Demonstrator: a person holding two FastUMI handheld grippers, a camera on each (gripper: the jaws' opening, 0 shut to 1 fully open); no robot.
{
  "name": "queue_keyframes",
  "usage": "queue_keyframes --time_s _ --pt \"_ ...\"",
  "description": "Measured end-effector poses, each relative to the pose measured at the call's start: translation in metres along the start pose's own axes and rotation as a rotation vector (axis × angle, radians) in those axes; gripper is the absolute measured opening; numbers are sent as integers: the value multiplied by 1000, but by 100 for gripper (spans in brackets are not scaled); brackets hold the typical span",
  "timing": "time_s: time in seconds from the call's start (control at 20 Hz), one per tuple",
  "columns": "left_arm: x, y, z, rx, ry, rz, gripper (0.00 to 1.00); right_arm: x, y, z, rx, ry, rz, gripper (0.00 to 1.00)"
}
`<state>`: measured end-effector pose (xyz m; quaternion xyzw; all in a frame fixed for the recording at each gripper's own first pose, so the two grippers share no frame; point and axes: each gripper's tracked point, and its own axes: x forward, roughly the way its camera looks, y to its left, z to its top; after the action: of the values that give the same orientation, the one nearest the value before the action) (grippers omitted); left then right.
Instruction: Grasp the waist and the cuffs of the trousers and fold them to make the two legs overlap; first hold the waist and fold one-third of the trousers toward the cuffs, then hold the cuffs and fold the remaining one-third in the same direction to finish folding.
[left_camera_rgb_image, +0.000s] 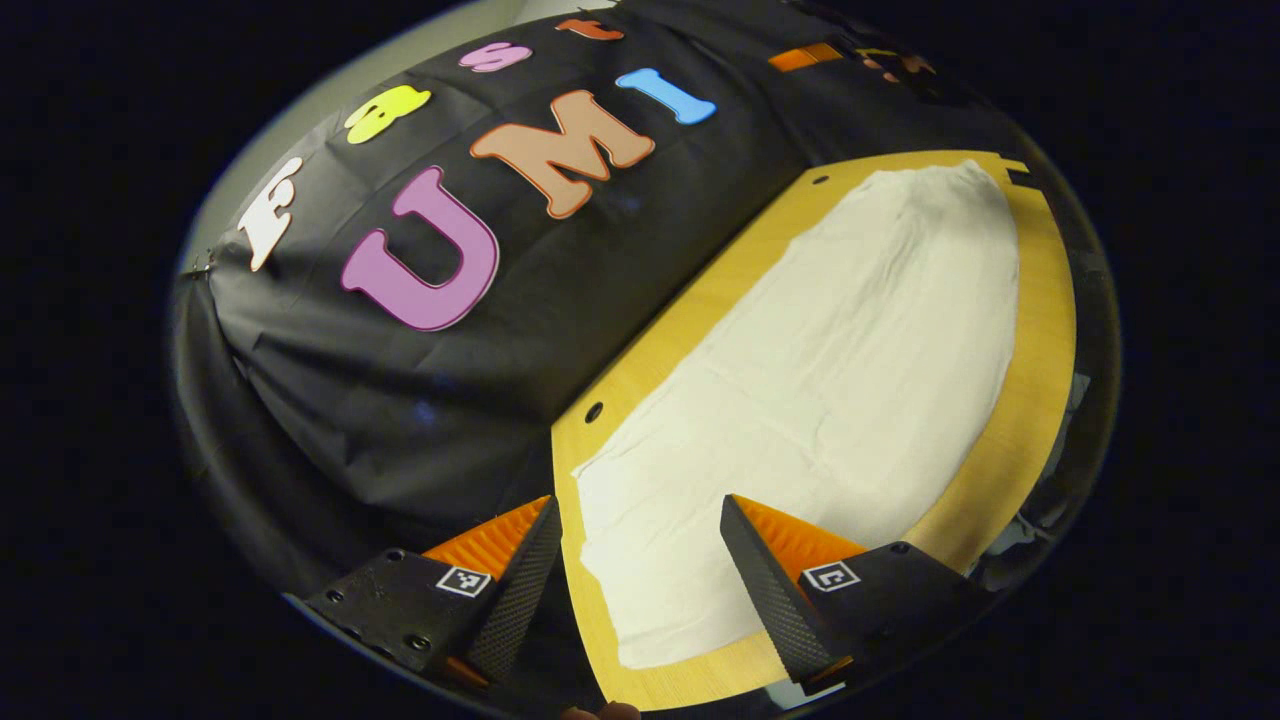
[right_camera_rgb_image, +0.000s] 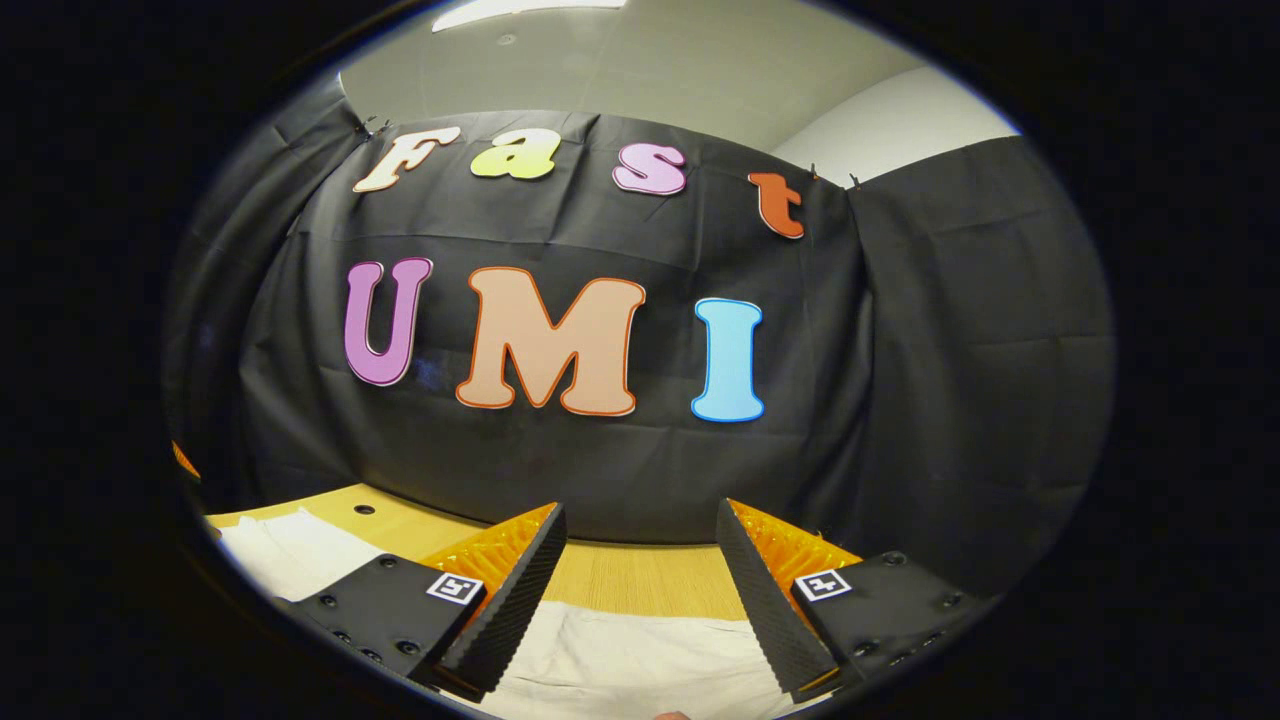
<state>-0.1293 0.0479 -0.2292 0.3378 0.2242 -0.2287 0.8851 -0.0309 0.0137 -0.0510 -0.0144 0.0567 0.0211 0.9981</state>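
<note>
Black cloth (right_camera_rgb_image: 600, 470) hangs as the back wall of the booth, and a pale wall and ceiling (right_camera_rgb_image: 700, 70) show above it in the right gripper view. Below the cloth is a yellow wooden desk (left_camera_rgb_image: 1040, 380) with small dark holes near its edge.

On the desk lie the white cloth trousers (left_camera_rgb_image: 830, 380). In the left gripper view they are spread out flat and long, and they cover most of the desk top. A strip of bare wood shows all around them. The cloth has a few soft wrinkles.

The left tool (left_camera_rgb_image: 640, 545) hangs above the near end of the trousers. Its two fingers are spread wide apart and nothing is between them. One finger is over the dark cloth beside the desk edge, and the other finger is over the white trousers.

The right tool (right_camera_rgb_image: 640, 550) points at the black cloth wall. Its two fingers are spread wide too, with nothing held. Under it, at the bottom of the right gripper view, lies a part of the white trousers, with bare yellow desk just behind.
</note>
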Motion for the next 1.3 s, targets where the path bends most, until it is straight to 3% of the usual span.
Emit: queue_keyframes --time_s 0.4,0.8,0.95,1.3 --pt "-2 -44 -73 168 150 -173 97 -11 -17 -14 4 31 -38 97" --pt "-7 -65 -112 328 239 -326 97 -16 -30 -22 -5 52 -63 97" --pt "0 -65 -110 390 217 -344 100 -16 -35 -23 -13 53 -74 98" --pt "26 -64 -104 440 172 -365 89 -19 -46 -25 -28 63 -112 97"
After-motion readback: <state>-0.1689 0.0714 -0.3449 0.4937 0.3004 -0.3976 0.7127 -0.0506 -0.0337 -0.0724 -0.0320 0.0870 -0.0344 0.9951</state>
